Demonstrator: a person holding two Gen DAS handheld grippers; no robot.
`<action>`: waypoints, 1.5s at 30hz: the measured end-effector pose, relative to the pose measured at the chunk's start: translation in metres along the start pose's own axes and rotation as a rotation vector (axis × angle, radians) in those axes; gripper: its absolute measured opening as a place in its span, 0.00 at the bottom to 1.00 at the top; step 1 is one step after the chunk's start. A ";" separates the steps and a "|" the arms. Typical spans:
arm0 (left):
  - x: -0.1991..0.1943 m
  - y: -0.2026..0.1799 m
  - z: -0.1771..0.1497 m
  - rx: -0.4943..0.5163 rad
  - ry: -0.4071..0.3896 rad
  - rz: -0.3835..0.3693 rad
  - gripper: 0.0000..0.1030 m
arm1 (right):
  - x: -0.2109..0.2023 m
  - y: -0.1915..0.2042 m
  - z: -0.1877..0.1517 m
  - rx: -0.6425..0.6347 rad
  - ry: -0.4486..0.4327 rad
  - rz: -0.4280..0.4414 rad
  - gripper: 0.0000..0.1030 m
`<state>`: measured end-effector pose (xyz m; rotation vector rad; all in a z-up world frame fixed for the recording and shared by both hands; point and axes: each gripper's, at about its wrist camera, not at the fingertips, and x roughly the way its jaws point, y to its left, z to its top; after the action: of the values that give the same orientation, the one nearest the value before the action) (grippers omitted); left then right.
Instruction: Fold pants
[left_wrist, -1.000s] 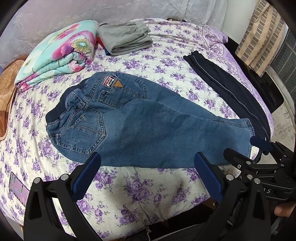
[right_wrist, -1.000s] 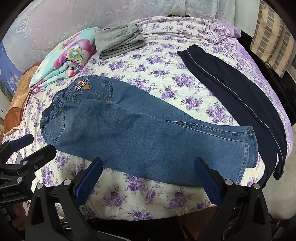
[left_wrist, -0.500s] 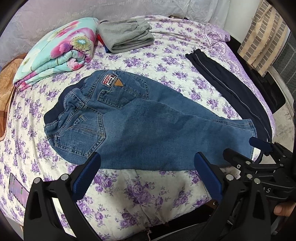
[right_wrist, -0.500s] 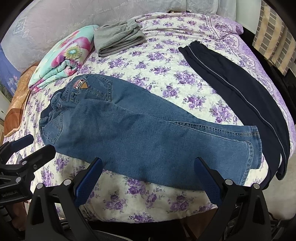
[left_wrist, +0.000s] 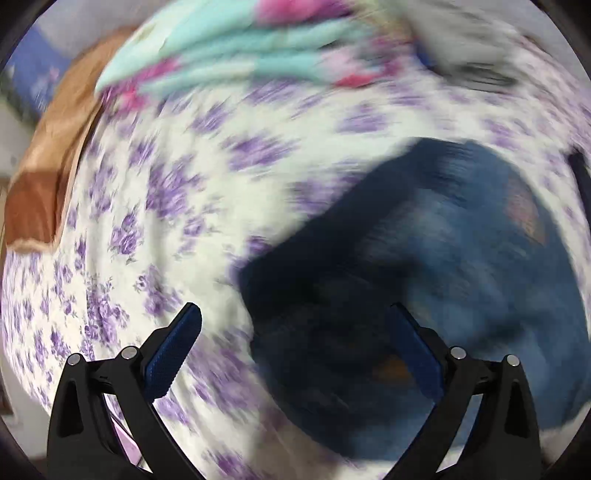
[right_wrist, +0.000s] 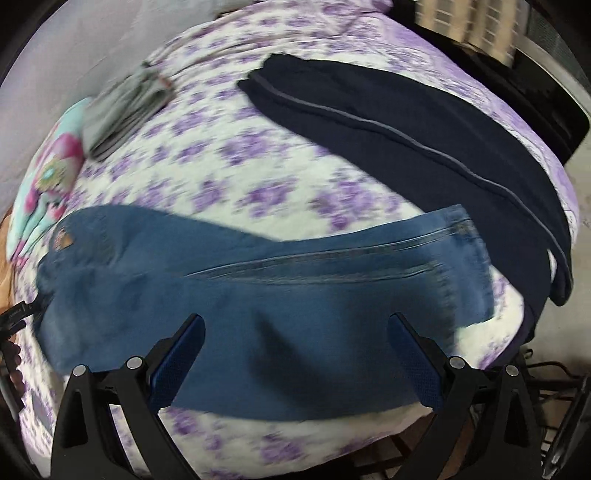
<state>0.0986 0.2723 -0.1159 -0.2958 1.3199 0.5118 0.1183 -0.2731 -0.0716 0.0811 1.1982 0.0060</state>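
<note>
Left wrist view very blurry. Left gripper (left_wrist: 293, 334) wide apart, holding nothing, low over jeans (right_wrist: 258, 291) waist end; pockets hard to make out. Flowery blanket (left_wrist: 240, 48) cut off at top. Right gripper (right_wrist: 295, 341) wide apart too, empty, over jeans leg. Jeans lie flat across purple-flower bed sheet (right_wrist: 229, 155). Dark pants (right_wrist: 424, 133) beside jeans hem, far end hangs off bed edge.

soft, even indoor light, no glare. the left wrist view is heavily motion-smeared: jeans (left_wrist: 443, 280) and quilt (left_wrist: 236, 55) above them are streaks; only the left gripper (left_wrist: 295, 347) is sharp. the right wrist view is milder, jeans (right_wrist: 258, 295) soft, a faint shadow near the right gripper (right_wrist: 295, 350). fisheye bends both edges into black.
</note>
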 end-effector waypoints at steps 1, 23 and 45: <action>0.012 0.005 0.006 -0.003 0.032 -0.030 0.95 | 0.000 -0.013 0.003 0.016 -0.014 -0.020 0.96; -0.009 -0.007 0.000 0.015 -0.060 -0.140 0.11 | 0.079 -0.095 0.046 0.150 0.124 0.024 0.19; -0.059 -0.053 0.059 0.356 -0.215 -0.103 0.86 | 0.030 -0.097 0.098 0.048 -0.024 -0.111 0.80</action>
<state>0.1661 0.2444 -0.0487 -0.0125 1.1542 0.2082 0.2165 -0.3741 -0.0702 0.0566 1.1773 -0.1213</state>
